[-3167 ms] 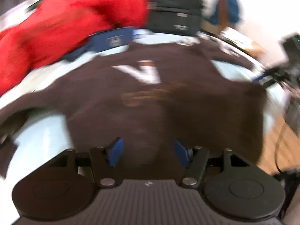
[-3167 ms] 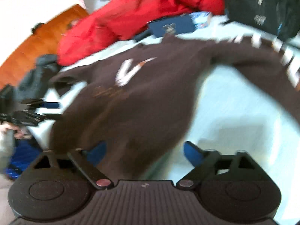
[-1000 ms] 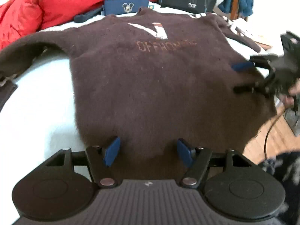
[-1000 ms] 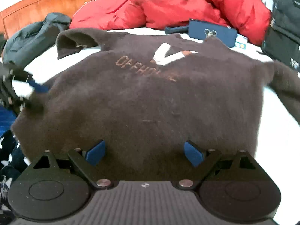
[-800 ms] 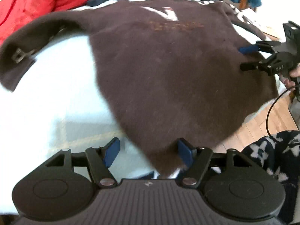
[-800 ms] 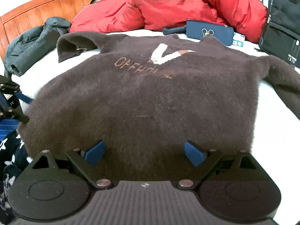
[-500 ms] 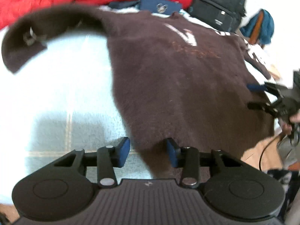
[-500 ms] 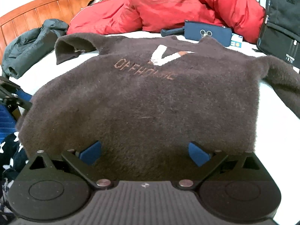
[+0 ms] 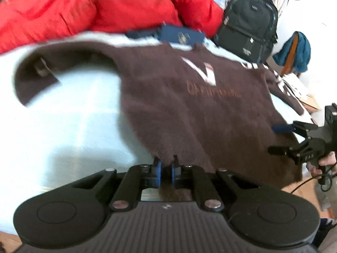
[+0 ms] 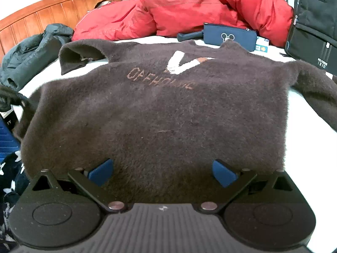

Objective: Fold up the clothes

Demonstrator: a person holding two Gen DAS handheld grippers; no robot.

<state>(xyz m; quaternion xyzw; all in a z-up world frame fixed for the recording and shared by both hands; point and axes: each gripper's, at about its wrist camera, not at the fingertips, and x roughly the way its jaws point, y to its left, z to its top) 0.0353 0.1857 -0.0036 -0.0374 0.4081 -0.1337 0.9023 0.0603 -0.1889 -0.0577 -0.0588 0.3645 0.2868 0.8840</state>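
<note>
A fuzzy dark brown sweater point(image 9: 200, 109) point(image 10: 160, 113) with a white V and orange lettering lies spread front up on a pale bed. My left gripper point(image 9: 166, 174) is shut on the sweater's bottom hem at its left corner. My right gripper point(image 10: 162, 172) stands open over the hem near the right corner, its blue pads wide apart with brown cloth between them. That right gripper point(image 9: 280, 138) also shows at the right edge of the left wrist view, held by a hand. The left sleeve point(image 9: 42, 71) curls back at the far left.
A red puffy jacket point(image 10: 181, 10) is heaped at the far side of the bed point(image 9: 63, 130), with a navy pouch point(image 10: 229, 37) in front of it. A black backpack point(image 9: 248, 21) stands far right, a grey jacket point(image 10: 31, 52) and wooden headboard point(image 10: 54, 6) far left.
My left gripper slid to the hem's left corner and went from open to shut on it. The right gripper stayed open and nearly still over the hem.
</note>
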